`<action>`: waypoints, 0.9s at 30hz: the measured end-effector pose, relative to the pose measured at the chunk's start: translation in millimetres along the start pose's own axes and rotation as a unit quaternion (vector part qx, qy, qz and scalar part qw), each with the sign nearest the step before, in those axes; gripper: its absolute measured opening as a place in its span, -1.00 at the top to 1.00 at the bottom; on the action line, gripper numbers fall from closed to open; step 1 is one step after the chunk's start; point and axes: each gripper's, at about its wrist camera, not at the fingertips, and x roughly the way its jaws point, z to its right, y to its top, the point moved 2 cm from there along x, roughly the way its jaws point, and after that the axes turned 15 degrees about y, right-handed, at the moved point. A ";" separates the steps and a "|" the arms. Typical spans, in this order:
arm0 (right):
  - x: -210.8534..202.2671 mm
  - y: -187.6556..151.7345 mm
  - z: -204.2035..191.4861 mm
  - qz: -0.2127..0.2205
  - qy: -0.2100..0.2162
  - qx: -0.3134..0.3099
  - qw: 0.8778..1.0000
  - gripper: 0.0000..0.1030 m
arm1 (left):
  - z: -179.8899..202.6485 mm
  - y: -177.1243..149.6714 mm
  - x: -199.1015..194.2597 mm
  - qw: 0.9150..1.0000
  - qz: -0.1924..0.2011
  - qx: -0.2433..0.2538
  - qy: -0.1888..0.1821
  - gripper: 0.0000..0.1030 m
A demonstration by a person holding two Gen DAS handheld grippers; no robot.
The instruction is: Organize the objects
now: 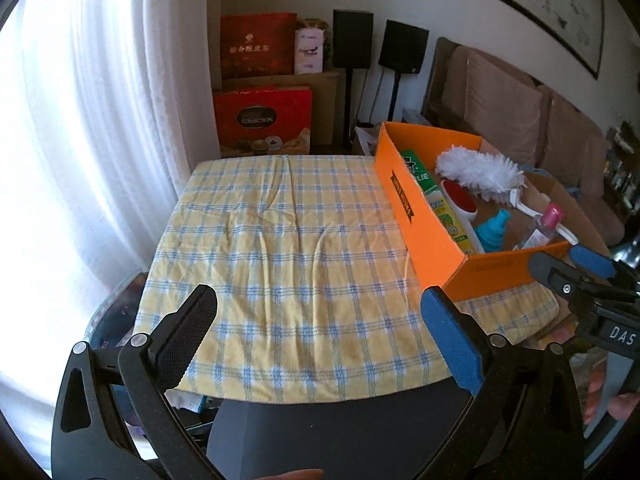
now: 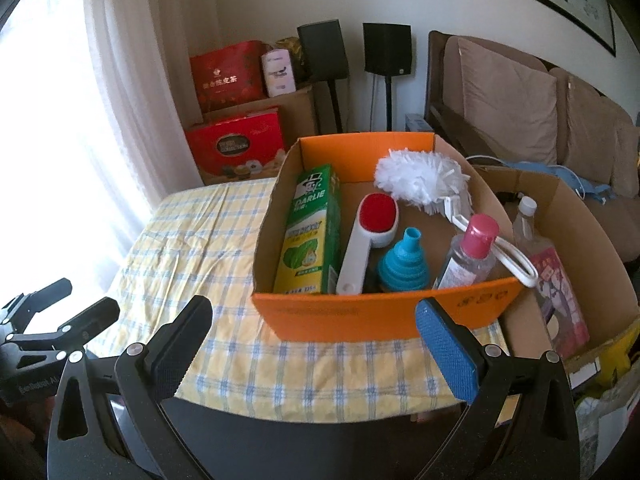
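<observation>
An orange box (image 2: 360, 314) stands on the right side of the yellow checked tablecloth (image 1: 280, 240); it also shows in the left wrist view (image 1: 424, 216). It holds a green Darlie toothpaste carton (image 2: 310, 232), a red-and-white lint brush (image 2: 370, 232), a teal funnel (image 2: 404, 264), a clear bottle with a pink cap (image 2: 472, 252) and a white duster (image 2: 420, 180). My left gripper (image 1: 320, 328) is open and empty over the cloth's near edge. My right gripper (image 2: 316, 340) is open and empty just in front of the box.
A brown cardboard box (image 2: 592, 264) with a bottle and a pink packet sits right of the orange box. Red gift boxes (image 1: 264, 120), two black speakers (image 1: 352, 40), a sofa (image 2: 520, 112) and a white curtain (image 1: 80, 120) surround the table.
</observation>
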 end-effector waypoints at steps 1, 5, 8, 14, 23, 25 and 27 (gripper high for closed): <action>-1.2 -1.6 -1.5 0.000 -0.001 -0.002 1.000 -1.00 | -0.5 -1.6 -1.6 1.000 0.001 0.001 0.004 -0.98; -5.0 -10.2 -6.2 0.000 -0.006 -0.006 1.000 -1.00 | -4.6 -10.3 -8.3 1.000 0.001 -0.001 0.011 -0.99; -7.0 -16.4 -8.6 -0.003 -0.002 -0.006 1.000 -1.00 | -4.3 -14.5 -10.2 1.000 -0.003 -0.002 0.007 -0.99; -13.2 -22.9 -12.9 0.001 -0.009 -0.009 1.000 -1.00 | -6.7 -18.9 -12.8 1.000 -0.005 -0.006 0.005 -0.99; -16.5 -25.4 -13.3 0.008 -0.019 -0.005 1.000 -1.00 | -10.8 -23.7 -12.2 1.000 -0.005 -0.014 0.013 -1.00; -16.8 -26.0 -11.9 0.009 -0.019 -0.002 1.000 -1.00 | -10.2 -24.6 -11.5 1.000 -0.006 -0.012 0.014 -1.00; -17.1 -25.4 -11.3 0.011 -0.019 0.000 1.000 -1.00 | -9.0 -25.5 -11.3 1.000 -0.007 -0.012 0.015 -1.00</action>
